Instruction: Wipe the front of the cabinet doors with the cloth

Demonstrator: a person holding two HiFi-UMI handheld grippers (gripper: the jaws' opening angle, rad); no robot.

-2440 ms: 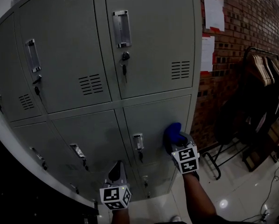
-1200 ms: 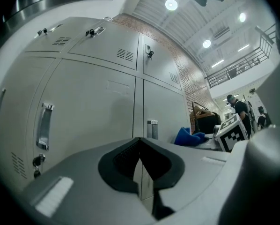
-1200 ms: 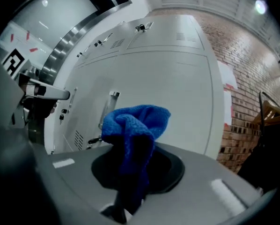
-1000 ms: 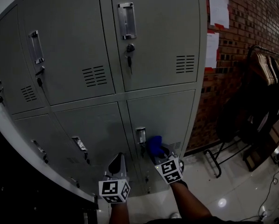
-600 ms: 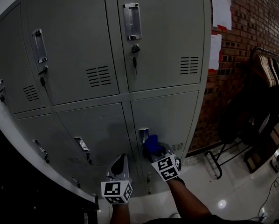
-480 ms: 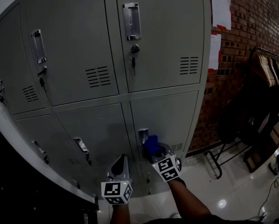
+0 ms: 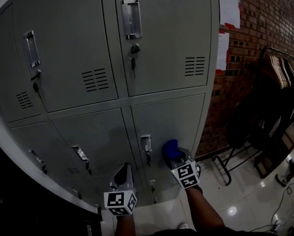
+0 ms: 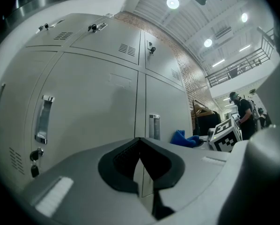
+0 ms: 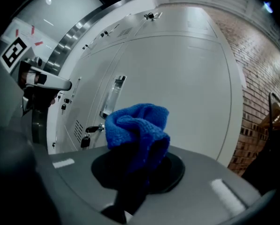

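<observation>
The right gripper [image 7: 178,160] pinched the cloth [image 7: 170,148] to rub the door [image 7: 174,117] at 12 o'clock; the left gripper [image 7: 123,169] was closed, empty.

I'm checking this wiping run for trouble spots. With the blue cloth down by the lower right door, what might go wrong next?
The cloth in the right hand-held gripper sits just right of that door's handle and the key hanging under it. A leftward stroke may snag the cloth on them. The cloth is also bunched into a wad, so it likely wipes only a narrow strip and could miss parts of the door.
</observation>
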